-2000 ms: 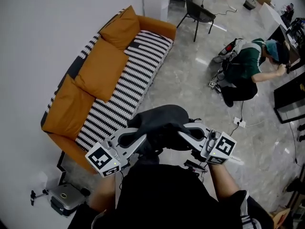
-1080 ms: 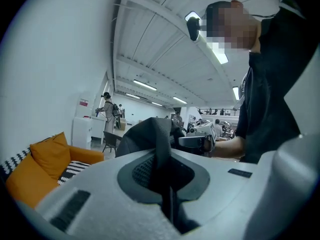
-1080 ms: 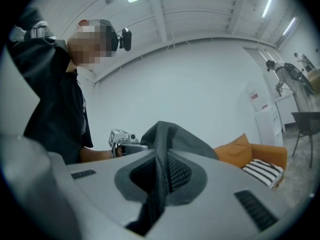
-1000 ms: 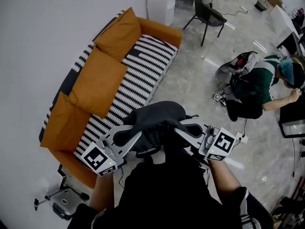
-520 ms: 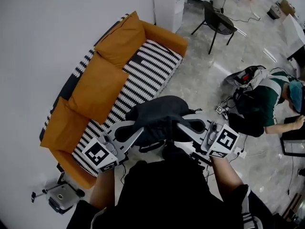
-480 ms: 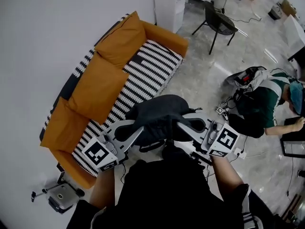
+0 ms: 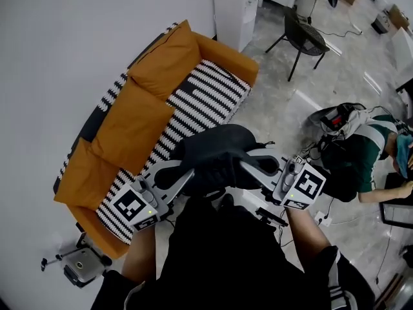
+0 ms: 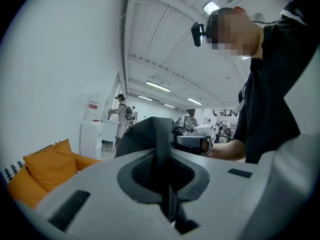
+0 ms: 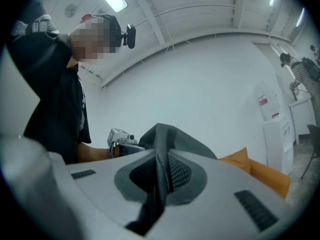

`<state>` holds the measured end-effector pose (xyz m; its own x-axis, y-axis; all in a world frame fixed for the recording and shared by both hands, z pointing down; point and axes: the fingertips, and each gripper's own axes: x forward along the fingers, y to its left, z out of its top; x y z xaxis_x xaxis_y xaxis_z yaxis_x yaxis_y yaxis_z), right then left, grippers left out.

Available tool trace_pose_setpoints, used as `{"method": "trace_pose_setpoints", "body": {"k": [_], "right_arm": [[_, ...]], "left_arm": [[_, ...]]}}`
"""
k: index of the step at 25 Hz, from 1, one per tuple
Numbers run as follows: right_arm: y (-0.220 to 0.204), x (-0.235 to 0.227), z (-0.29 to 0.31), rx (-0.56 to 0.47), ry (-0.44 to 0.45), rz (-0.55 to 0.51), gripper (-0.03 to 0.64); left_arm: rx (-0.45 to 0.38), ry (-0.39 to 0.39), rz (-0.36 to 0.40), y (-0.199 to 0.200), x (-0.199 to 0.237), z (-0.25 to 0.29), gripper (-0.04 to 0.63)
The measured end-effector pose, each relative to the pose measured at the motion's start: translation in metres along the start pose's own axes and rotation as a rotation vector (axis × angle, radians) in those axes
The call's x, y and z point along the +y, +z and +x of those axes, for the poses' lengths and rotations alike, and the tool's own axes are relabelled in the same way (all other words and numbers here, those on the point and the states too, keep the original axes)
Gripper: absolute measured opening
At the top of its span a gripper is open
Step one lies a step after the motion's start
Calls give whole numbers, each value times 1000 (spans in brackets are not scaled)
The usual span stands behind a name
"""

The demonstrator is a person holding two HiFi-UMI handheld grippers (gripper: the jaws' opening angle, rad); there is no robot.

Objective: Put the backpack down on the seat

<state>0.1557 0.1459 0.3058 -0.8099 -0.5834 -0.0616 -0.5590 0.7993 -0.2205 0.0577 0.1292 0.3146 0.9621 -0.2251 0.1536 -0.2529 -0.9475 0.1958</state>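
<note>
**A:** Anything different from a couple of seconds back?

**B:** Yep, got closer to the sofa (image 7: 193, 105). Takes up more of the head view now, with the near end of the striped seat (image 7: 139, 166) right beside the load. Hasn't landed yet, though.

**A:** From the left, then?

**B:** Left gripper (image 7: 184, 176): pinched tight on a fold of the backpack (image 7: 216, 154), dark fabric squeezed flat between the jaws in its own view. Same hold as before, no slack let out. Backpack: hanging in the air between the two grippers, roughly level with the front edge of the seat near its near end, touching no cushion. Hard to say whether over the seat or just over the floor. Right gripper (image 7: 251, 168): also clamped on backpack fabric, a strap or a seam, can't tell which.

**A:** Meaning what for the job?

**B:** Probably carry almost done, lowering next. Likely needs a bit more reach over the seat, then down, then both sets of jaws let go.

**A:** Anything in the way?

**B:** Not really.
- Far left on the floor, by the near corner of the sofa: a small grey gadget (image 7: 80, 263). Worth not kicking.
- Along the back edge of the seat: three orange cushions (image 7: 132, 124), striped part left free.
- Past the far end: a white cabinet (image 7: 235, 8) and a black chair (image 7: 303, 34), well apart.
- Off right: a person in green (image 7: 358, 154) crouched on the floor among bags and cables, also well clear.
</note>
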Motion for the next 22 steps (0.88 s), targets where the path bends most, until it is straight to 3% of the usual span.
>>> {"method": "trace_pose_setpoints", "body": {"k": [6,14,18,22], "right_arm": [[-3,-50,43,40,-7,32,28],[-23,-67,49,52,-2,24,28],[-12,-123,105,97,-8,46,28],[-6,-149,125,96,-20,55,28]], "left_arm": [[0,-10,-34,2,65,9,26],[-16,-29,-11,-9,80,20,26],[-11,-22,-70,6,154,26,26],[-2,-19,-50,8,188,31,26]]}}
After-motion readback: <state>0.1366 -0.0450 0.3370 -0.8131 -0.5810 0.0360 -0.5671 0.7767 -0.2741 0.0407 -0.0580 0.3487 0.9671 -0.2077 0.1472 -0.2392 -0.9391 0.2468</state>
